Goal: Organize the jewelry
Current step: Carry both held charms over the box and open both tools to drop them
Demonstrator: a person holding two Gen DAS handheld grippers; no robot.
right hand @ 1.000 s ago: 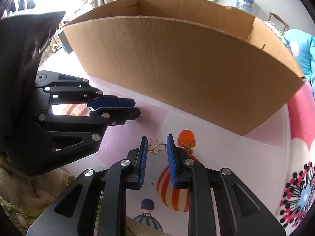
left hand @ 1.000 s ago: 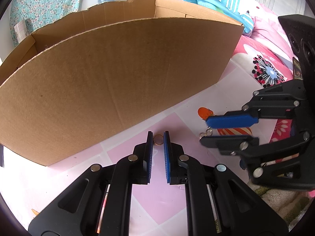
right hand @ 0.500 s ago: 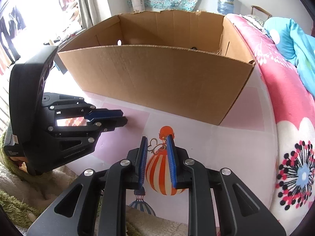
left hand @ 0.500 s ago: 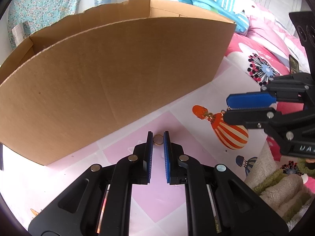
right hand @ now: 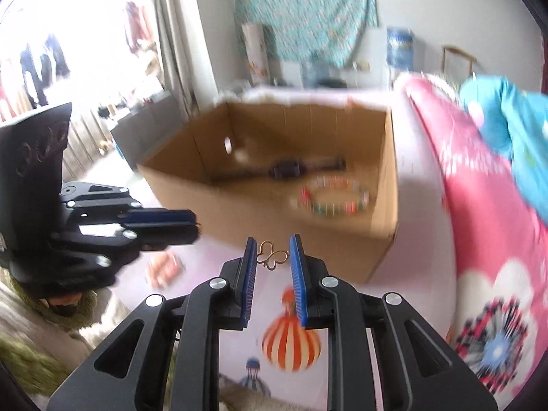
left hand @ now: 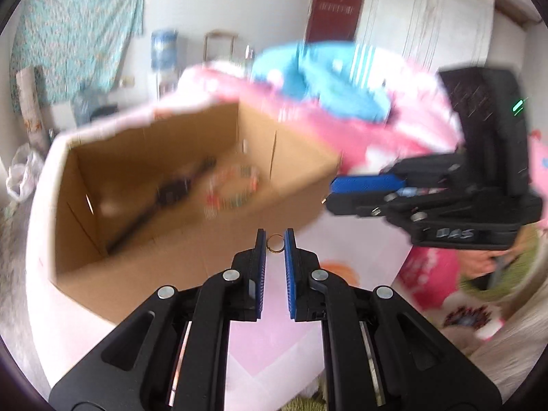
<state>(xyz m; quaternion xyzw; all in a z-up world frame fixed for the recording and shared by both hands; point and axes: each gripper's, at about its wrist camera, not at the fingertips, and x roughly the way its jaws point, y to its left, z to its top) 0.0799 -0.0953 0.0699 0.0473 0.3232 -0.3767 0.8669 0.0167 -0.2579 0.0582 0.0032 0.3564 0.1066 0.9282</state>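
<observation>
Transport step, both loads airborne. Left gripper [left hand: 274,243] is pinching a small gold ring [left hand: 274,242] at its pad tips; right gripper [right hand: 273,256] is pinching a gold butterfly-shaped wire pendant [right hand: 272,257]. Both are pointing down and forward, poised just short of the open brown cardboard box [right hand: 267,219], which is already holding a colourful beaded bracelet [right hand: 330,197]. Next, I'd judge: clearing the near wall, then releasing inside.

we hold the left tool [left hand: 275,244] pitched downward, its blue pads nearly together and pinching a small gold ring [left hand: 275,242] at the tips. our right tool [right hand: 273,254] tilts down the same way, pads set a little wider and clamped on a gold butterfly-shaped piece [right hand: 271,257]. the two tools sit side by side and apart.
</observation>
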